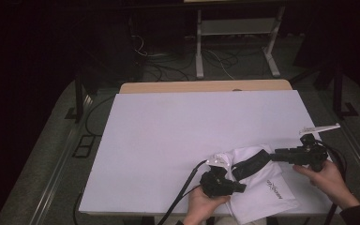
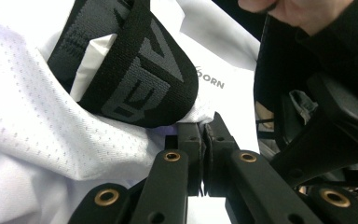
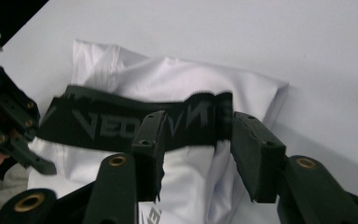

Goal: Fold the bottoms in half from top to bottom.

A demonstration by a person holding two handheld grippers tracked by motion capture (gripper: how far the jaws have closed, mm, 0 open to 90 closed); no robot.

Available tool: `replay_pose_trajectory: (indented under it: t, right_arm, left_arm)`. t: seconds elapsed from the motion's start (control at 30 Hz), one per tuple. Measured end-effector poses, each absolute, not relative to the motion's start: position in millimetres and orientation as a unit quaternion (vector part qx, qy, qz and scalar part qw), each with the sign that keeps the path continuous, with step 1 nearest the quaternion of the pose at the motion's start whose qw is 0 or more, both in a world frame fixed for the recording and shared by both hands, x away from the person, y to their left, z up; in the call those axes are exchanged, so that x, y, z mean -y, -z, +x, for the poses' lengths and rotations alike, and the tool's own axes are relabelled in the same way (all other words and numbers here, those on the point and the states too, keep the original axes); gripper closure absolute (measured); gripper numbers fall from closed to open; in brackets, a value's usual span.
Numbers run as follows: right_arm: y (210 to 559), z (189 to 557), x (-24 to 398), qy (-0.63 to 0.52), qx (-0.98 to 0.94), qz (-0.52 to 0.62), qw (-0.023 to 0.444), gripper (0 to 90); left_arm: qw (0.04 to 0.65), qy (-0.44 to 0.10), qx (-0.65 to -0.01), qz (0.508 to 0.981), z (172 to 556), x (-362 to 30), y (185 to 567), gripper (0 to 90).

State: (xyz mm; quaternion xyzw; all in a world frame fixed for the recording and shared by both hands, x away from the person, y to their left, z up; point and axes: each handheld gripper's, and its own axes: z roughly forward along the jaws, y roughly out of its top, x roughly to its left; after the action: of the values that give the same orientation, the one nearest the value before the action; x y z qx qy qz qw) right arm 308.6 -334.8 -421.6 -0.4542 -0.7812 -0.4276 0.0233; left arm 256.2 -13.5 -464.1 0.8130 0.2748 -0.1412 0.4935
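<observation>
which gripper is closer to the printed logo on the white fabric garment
Left. The left gripper is shut on the white fabric garment beside the printed logo; the right gripper sits open farther up at the black elastic waistband.

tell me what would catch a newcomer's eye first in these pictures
A white garment with a black lettered waistband lies bunched at the near right corner of the white table, the one bright heap in a dark room. Both tongs work on it: the left tongs are shut on the white fabric just under the waistband, and the right tongs hang open at the waistband.
</observation>
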Motion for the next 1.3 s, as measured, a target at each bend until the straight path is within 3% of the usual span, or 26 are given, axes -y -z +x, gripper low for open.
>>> replay_pose_trajectory:
  t: [0.43,0.87,1.03,1.3]
  right_arm:
    - [427,337,314,0.405,0.785,-0.467,0.048,48.5]
    - [437,352,306,0.378,0.792,-0.473,0.07,62.1]
    - [434,348,304,0.378,0.801,-0.46,0.069,79.8]
    - [422,333,308,0.412,0.803,-0.424,0.071,82.3]
  left_arm:
    - [0.489,0.127,-0.255,0.825,256,15,465,86.3]
    - [0.49,0.133,-0.255,0.823,257,15,465,86.1]
    - [0.49,0.133,-0.256,0.822,257,15,465,85.8]
    - [0.488,0.137,-0.258,0.822,257,15,465,82.5]
